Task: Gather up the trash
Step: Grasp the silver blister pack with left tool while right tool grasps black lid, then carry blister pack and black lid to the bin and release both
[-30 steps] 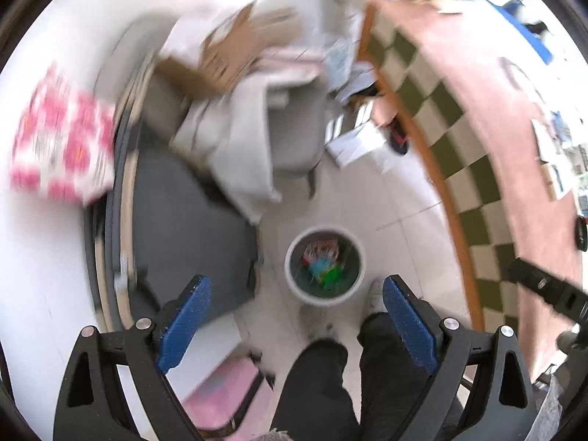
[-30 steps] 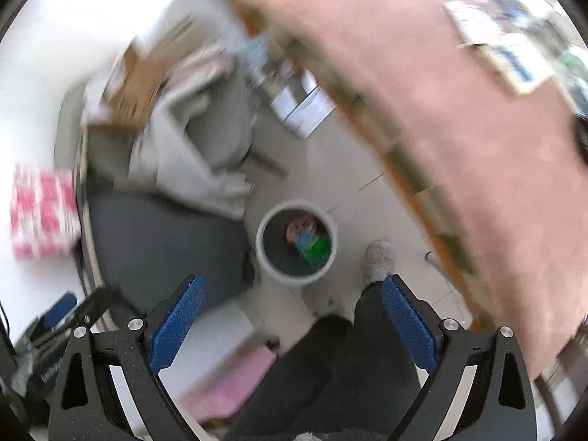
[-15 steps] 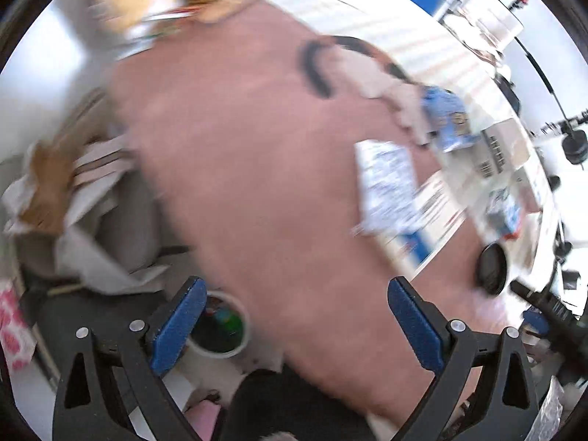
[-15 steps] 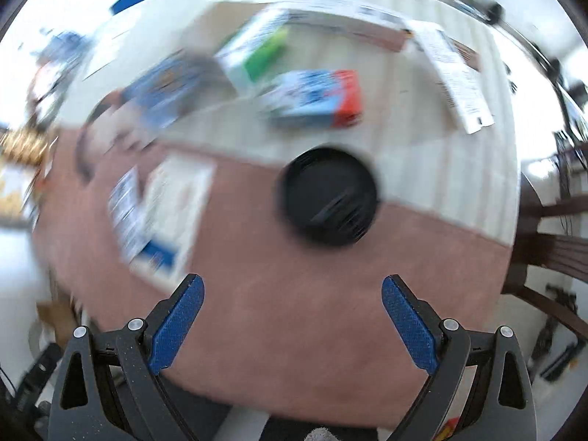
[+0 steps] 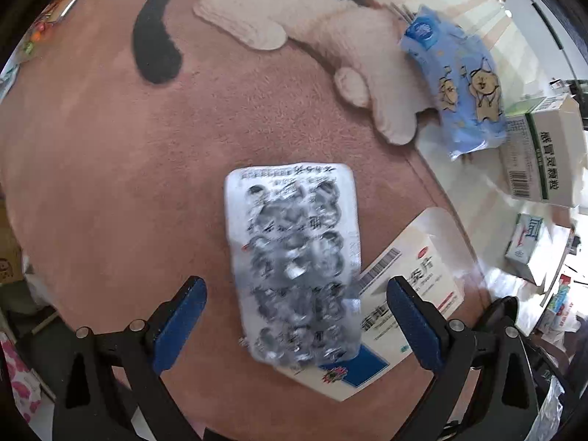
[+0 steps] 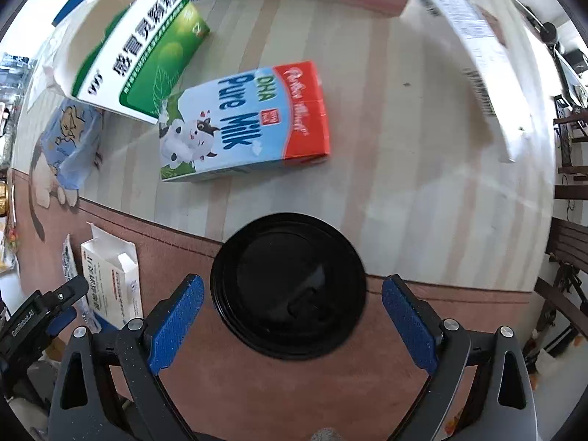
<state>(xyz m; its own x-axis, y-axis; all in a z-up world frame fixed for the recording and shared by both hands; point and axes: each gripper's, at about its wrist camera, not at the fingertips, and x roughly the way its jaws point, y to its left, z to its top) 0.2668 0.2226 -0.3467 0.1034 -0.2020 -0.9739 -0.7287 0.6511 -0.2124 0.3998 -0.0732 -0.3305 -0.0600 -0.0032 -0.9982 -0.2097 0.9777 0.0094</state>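
Left wrist view is looking down on a pinkish-brown mat (image 5: 110, 169) with a cat figure (image 5: 301, 11) across the top of the frame. The left gripper (image 5: 294, 316) is hanging with its blue fingers (image 5: 180, 319) spread wide apart, gripping nothing. Between them, at frame centre, a silver blister sheet (image 5: 294, 257) is lying flat, its pockets looking crushed, though blur is hiding whether any pills remain. It is overlapping a white pill box (image 5: 408, 294) at lower right. At upper right a blue tissue pack (image 5: 459, 84) is lying against the cat's paw, with a green box (image 5: 540, 154) just beside it at the right edge and a small carton (image 5: 525, 250) below that.

Right wrist view is showing the right gripper (image 6: 292, 327) with its jaws equally wide apart and empty, straddling a black lid (image 6: 290, 286) at lower centre; the lid is sitting where the mat (image 6: 294, 386) meets a striped cloth (image 6: 422, 191). Above it a milk carton (image 6: 246, 125) is lying on its side, touching the green box (image 6: 143, 55) at upper left. The pill box (image 6: 114, 286) at lower left is standing with its end flap open; its inside cannot be seen. The left gripper (image 6: 47, 312) is showing at the lower left edge.
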